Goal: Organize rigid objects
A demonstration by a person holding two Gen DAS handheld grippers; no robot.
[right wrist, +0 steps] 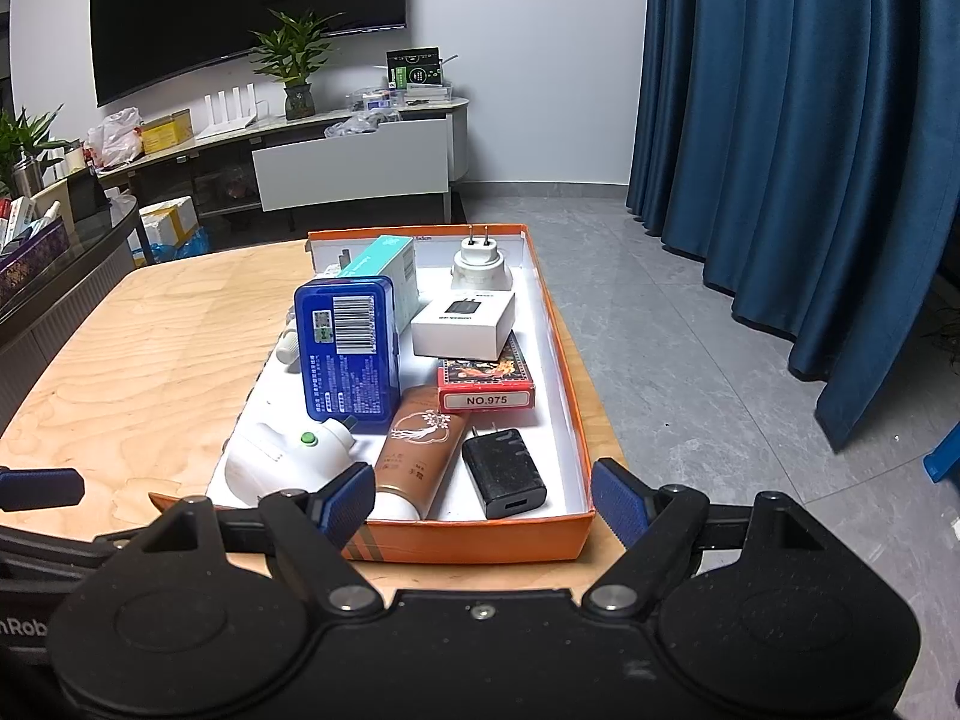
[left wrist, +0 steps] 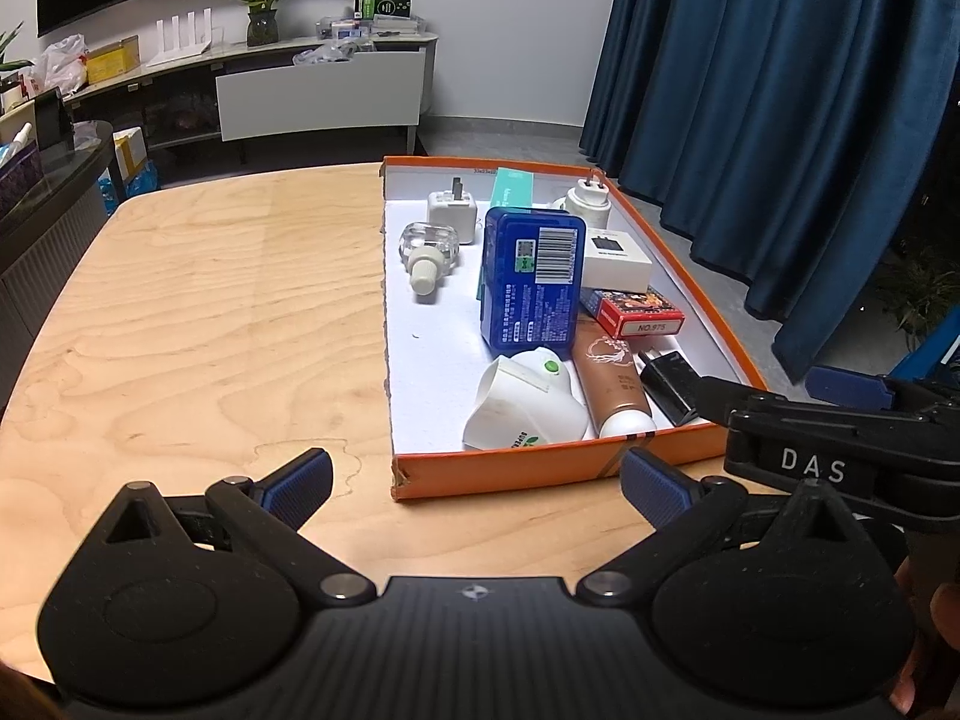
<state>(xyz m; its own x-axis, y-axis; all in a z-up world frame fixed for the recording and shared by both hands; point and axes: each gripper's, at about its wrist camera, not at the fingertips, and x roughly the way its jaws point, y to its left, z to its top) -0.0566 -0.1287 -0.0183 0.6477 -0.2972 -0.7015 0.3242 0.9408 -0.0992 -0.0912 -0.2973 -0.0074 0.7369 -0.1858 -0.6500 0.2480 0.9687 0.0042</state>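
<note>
Orange box [right wrist: 480, 534] of items sits just ahead of both wide-spread grippers [left wrist: 474, 480] [right wrist: 480, 498]

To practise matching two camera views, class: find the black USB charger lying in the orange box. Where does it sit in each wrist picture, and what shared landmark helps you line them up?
Left wrist view: the black USB charger lies right of centre, at the box's near right corner.
Right wrist view: the charger lies at centre, just above the orange box front wall.
Shared landmark: the brown tube lies immediately to its left in both.
</note>
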